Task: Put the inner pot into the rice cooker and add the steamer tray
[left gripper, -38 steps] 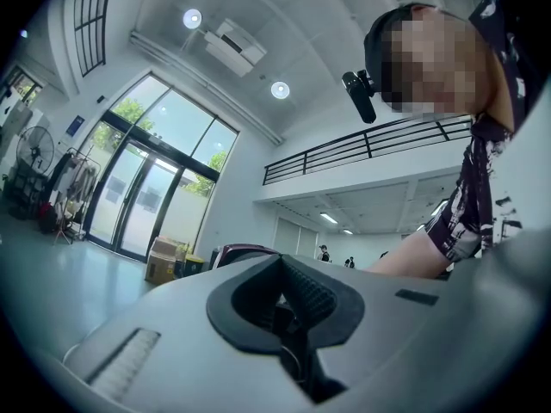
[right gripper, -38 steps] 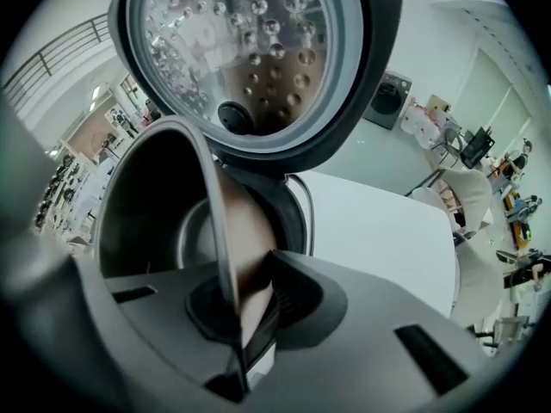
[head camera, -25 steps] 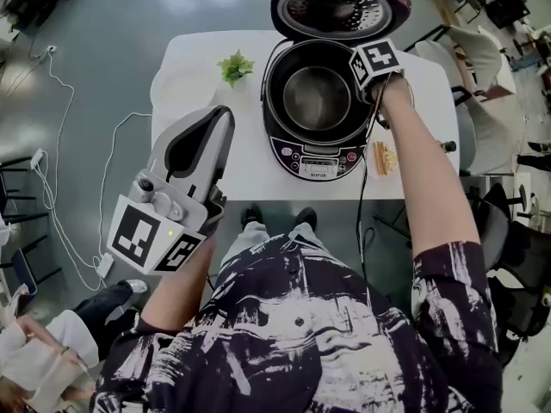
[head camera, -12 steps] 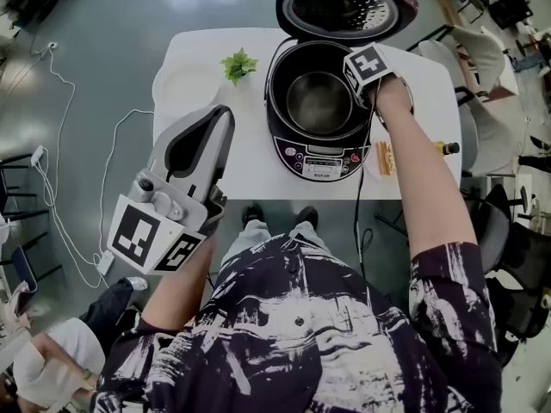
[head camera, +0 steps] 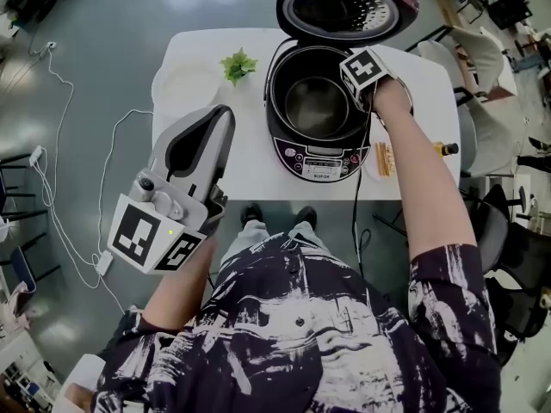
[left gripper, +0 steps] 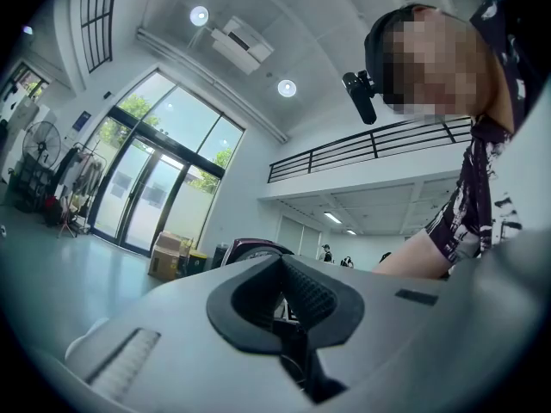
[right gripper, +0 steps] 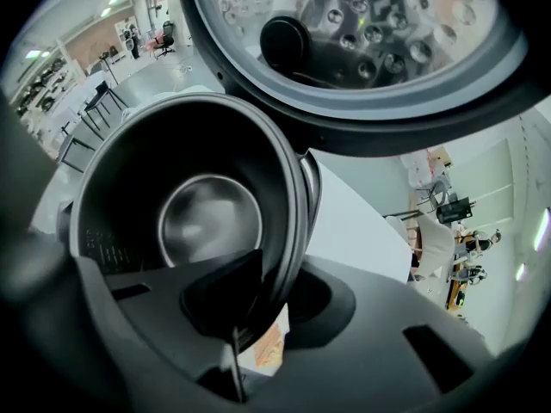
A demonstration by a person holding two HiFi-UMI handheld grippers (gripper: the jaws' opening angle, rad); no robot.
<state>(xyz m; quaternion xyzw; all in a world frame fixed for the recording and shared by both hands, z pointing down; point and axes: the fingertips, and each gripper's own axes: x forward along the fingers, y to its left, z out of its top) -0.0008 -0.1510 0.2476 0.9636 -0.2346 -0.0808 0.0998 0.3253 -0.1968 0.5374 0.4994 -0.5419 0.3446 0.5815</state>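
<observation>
Under you lies a smooth grey floor (head camera: pixel 103 41) that throws back soft glare from overhead, and a thin white cable (head camera: pixel 56 84) snakes across it on your left. The white counter (head camera: pixel 250 157) stands straight ahead of you, with pale chairs (head camera: pixel 469 54) crowded beyond its right end and a dark chair frame (head camera: pixel 21 269) at the far left edge. Looking level across the room, you see a tall white hall: floor-to-ceiling windows (left gripper: pixel 164 170) with green trees behind the glass, 2 round ceiling lights (left gripper: pixel 287 88), a boxy ceiling unit (left gripper: pixel 245 40), a railed balcony (left gripper: pixel 370 144), a standing fan (left gripper: pixel 41 140) and a cardboard box (left gripper: pixel 166 255) near the wall.
</observation>
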